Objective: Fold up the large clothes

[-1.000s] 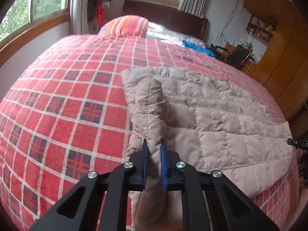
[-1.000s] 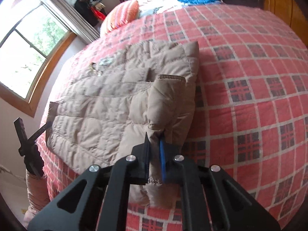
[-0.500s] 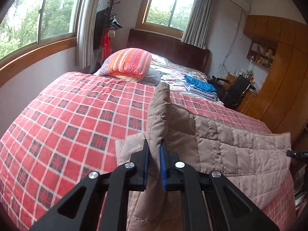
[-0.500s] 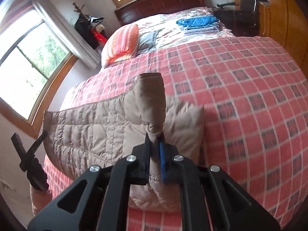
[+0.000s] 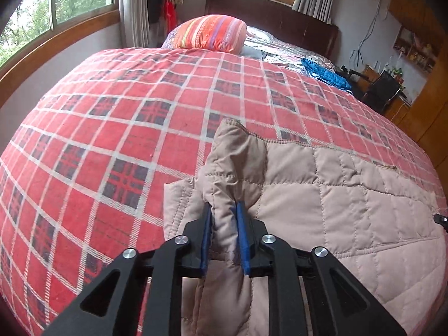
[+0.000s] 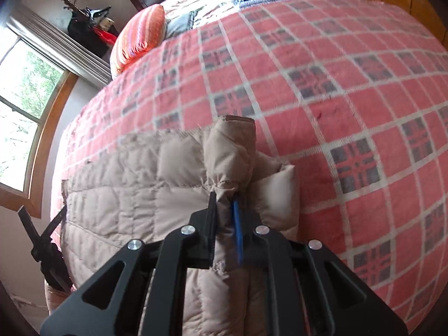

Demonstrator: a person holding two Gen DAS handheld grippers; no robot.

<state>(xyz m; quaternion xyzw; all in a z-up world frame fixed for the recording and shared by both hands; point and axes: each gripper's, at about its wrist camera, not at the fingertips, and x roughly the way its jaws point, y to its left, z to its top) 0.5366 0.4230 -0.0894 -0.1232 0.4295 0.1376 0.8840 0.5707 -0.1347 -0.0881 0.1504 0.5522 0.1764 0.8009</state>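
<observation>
A beige quilted jacket [image 5: 336, 196] lies on the red plaid bedspread [image 5: 126, 128], folded over on itself. My left gripper [image 5: 224, 210] is shut on a bunched corner of the jacket at its left edge. In the right wrist view the same jacket [image 6: 134, 190] spreads to the left, and my right gripper [image 6: 225, 200] is shut on a puffy fold at its right edge. The pinched fabric stands up in a ridge ahead of each gripper. The tip of the right gripper [image 5: 441, 219] shows at the right border of the left wrist view; the left gripper [image 6: 42, 240] shows at lower left.
A striped orange pillow [image 5: 210, 33] lies at the head of the bed by the dark headboard [image 5: 280, 14]. Folded blue clothes [image 5: 324, 72] sit at the far right of the bed. Windows [image 5: 70, 0] line the left wall; a wooden wardrobe [image 5: 431, 98] stands right.
Both grippers carried the held jacket edge up off the bed, forward, then down again, laying it over the rest of the jacket. Both stay shut on the fabric.
</observation>
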